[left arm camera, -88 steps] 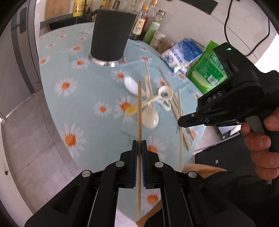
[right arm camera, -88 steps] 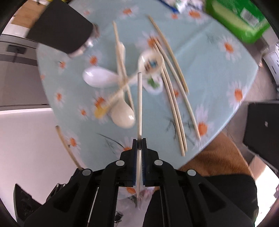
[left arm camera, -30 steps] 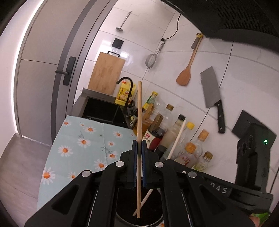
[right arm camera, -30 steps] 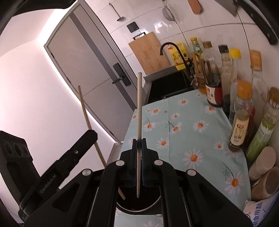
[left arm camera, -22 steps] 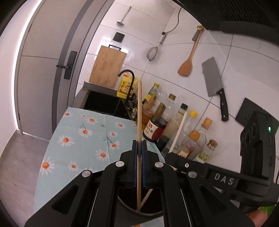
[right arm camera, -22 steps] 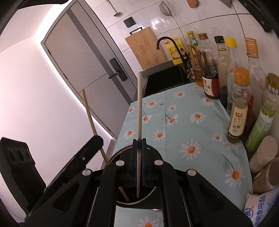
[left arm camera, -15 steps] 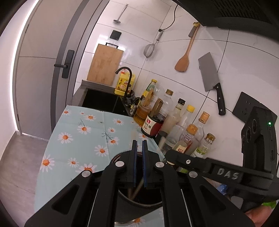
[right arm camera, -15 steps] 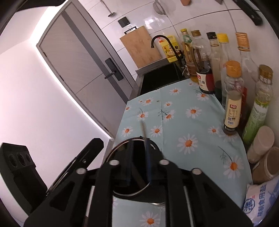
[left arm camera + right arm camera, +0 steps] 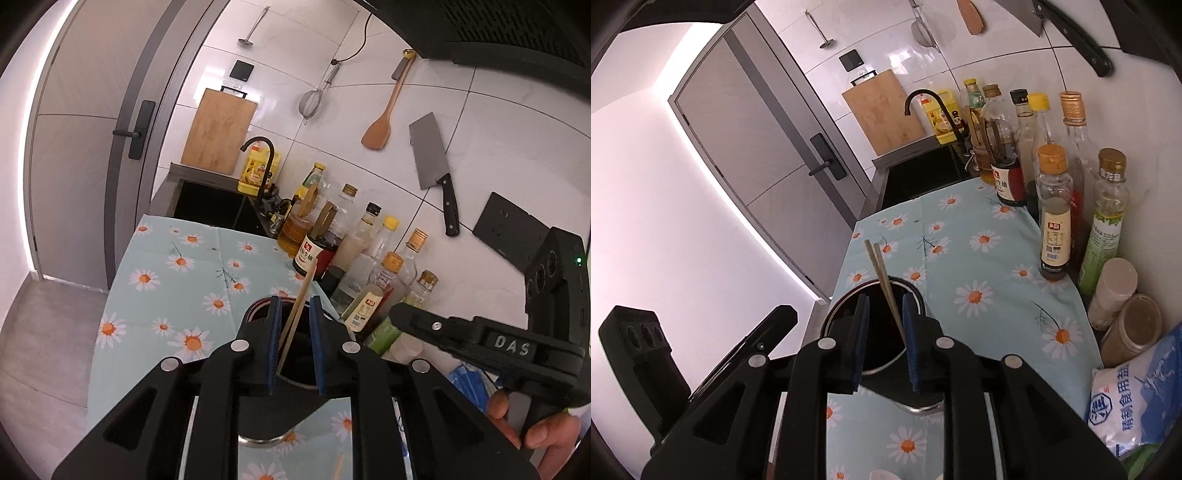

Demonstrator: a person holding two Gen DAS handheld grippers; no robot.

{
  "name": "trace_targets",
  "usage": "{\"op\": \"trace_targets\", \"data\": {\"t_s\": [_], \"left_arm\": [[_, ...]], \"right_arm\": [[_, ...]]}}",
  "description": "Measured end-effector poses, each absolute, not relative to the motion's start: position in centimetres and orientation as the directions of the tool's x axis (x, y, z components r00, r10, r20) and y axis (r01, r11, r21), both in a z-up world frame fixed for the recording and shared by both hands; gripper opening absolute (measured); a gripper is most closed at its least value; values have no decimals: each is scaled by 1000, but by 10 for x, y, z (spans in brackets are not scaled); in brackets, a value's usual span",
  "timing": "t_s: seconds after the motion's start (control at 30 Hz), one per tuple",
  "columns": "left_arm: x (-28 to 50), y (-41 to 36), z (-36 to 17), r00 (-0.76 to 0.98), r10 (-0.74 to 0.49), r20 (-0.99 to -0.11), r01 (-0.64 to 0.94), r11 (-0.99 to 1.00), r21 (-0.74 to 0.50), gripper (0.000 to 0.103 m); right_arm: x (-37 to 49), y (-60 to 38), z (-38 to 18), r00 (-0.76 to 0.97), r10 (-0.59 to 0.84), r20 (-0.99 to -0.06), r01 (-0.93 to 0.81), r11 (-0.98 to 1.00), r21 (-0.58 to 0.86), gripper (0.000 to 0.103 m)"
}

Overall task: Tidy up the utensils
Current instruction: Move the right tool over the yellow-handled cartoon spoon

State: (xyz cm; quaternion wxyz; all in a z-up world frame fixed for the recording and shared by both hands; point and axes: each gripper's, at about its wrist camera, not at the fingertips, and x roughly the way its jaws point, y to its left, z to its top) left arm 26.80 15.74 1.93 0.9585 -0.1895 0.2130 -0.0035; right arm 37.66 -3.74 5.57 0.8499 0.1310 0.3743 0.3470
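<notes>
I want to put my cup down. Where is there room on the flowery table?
The cloth is bare between the black cup holding the chopsticks and the sink, out to the door-side edge. Along the wall it is crowded: bottles, jars and a salt bag.

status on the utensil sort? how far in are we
Early. Done: two chopsticks stand leaning in the black holder cup. In hand: nothing; the left gripper and right gripper have just been opening, and both sit above the cup with their pads off the sticks. Left: a chopstick tip and a white spoon show on the daisy tablecloth; anything further is out of view.
</notes>
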Motion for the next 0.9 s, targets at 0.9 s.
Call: {"op": "trace_targets", "data": {"t_s": [0.9], "left_arm": [[142,150,-43,761,-240,-603,14,935,-354,30]], "right_arm": [[233,-3,-29,30,442,-896,-984,172,53,24]]}}
